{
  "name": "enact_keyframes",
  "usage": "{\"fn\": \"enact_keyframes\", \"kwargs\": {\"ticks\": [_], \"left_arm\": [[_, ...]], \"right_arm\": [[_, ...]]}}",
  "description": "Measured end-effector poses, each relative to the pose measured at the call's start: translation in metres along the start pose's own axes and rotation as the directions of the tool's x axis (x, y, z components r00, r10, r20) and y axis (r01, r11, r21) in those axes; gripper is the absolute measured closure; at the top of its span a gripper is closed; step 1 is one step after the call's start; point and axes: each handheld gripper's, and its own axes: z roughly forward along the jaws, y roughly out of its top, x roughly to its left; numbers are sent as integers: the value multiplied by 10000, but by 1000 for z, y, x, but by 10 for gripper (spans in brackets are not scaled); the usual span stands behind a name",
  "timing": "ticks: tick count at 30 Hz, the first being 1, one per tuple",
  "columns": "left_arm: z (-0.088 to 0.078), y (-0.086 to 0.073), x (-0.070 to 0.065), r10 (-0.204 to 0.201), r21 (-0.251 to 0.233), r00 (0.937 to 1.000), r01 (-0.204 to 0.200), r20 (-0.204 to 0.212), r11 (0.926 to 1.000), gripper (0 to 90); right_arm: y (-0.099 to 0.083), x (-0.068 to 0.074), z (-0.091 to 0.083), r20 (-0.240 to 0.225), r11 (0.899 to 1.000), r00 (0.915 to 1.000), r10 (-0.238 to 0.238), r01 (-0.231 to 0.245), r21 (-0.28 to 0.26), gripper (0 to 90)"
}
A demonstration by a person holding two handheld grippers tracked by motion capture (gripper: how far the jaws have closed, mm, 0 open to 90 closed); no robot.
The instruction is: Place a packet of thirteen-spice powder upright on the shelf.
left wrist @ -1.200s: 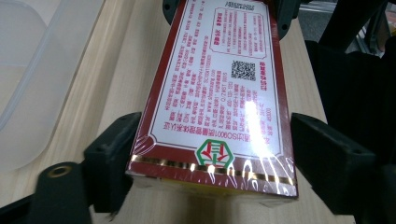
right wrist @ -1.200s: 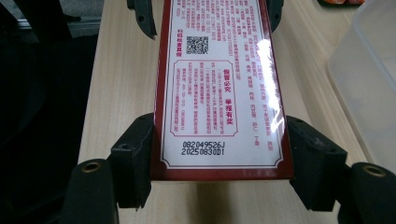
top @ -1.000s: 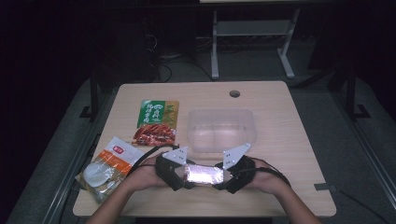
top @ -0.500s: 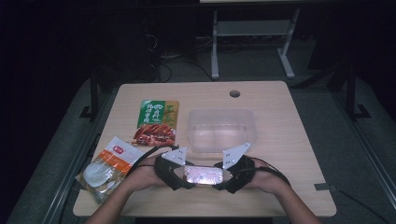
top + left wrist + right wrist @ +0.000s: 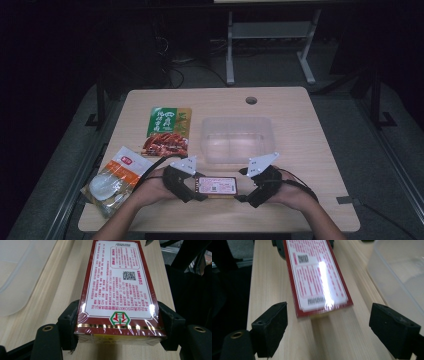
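Note:
A flat dark-red box [image 5: 217, 186] with a white printed label lies lengthwise between my two grippers near the table's front edge. My left gripper [image 5: 196, 187] is shut on its left end; in the left gripper view both pads [image 5: 68, 322] press the sides of the box [image 5: 117, 277], after closing in a little. My right gripper [image 5: 241, 191] is at the other end. Its jaws have just been opening and stand wide in the right gripper view [image 5: 333, 327], with the box's end [image 5: 317, 277] just ahead of them and untouched.
A clear plastic tub [image 5: 237, 139] stands just beyond the box. A green snack packet [image 5: 168, 131] lies to its left, and an orange-and-white packet [image 5: 117, 175] sits at the front left corner. The table [image 5: 310, 150] has a cable hole [image 5: 251, 100] at the back.
The right gripper has eased slightly off the box's right end. The box and the left gripper have stayed where they were.

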Motion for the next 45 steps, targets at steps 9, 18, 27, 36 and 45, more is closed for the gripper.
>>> {"fn": "enact_keyframes", "kwargs": {"ticks": [9,18,27,36,45], "left_arm": [[-9,0,3,-252,-266,9996,249,-83,9993,315],[-16,5,7,-356,-527,9992,347,-170,9980,315],[-22,27,16,-253,-695,9995,238,-207,9973,315],[-33,53,31,-104,-943,9993,70,-357,9955,315],[-39,80,46,110,-983,9988,-158,-486,9950,315]], "right_arm": [[-22,3,-16,1028,9939,9886,1100,-1104,-22,143],[-49,12,-28,1942,9732,9537,2298,-2264,-399,138],[-60,18,-37,2344,9643,9354,2647,-2595,-535,138],[-61,15,-36,2389,9642,9342,2651,-2597,-545,139],[-63,15,-35,2436,9647,9336,2630,-2587,-499,139]]}}
